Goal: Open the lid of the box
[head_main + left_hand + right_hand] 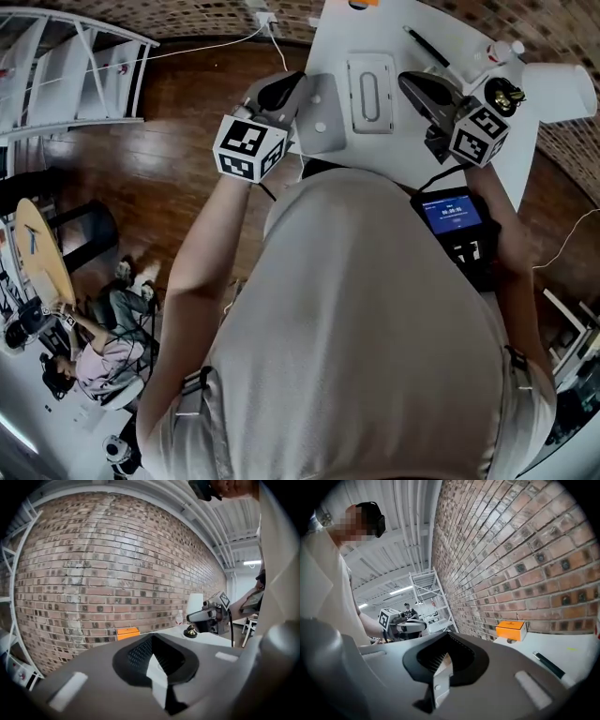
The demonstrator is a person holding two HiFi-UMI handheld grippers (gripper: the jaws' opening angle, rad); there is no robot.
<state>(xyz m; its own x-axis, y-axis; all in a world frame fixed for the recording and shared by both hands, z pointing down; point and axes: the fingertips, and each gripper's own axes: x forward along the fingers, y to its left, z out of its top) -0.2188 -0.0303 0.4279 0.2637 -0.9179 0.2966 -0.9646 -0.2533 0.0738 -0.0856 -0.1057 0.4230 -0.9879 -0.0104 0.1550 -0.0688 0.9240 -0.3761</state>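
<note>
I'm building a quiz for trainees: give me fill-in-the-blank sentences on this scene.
1. The wall is made of ____.
2. The small box by the wall is ____.
3. The left gripper has its jaws ____.
4. The white box lies on a ____ table.
Missing words: brick; orange; shut; white.

Fairly bright, even indoor light comes from ceiling strip lights (401, 590). In the head view the white table (333, 33) glares, nearly blown out, while the wooden floor (178, 187) stays dim. Both gripper views bow the brick wall (117, 573) and blacken at the corners. The left gripper (157, 667), close to the lens, looks soft.
</note>
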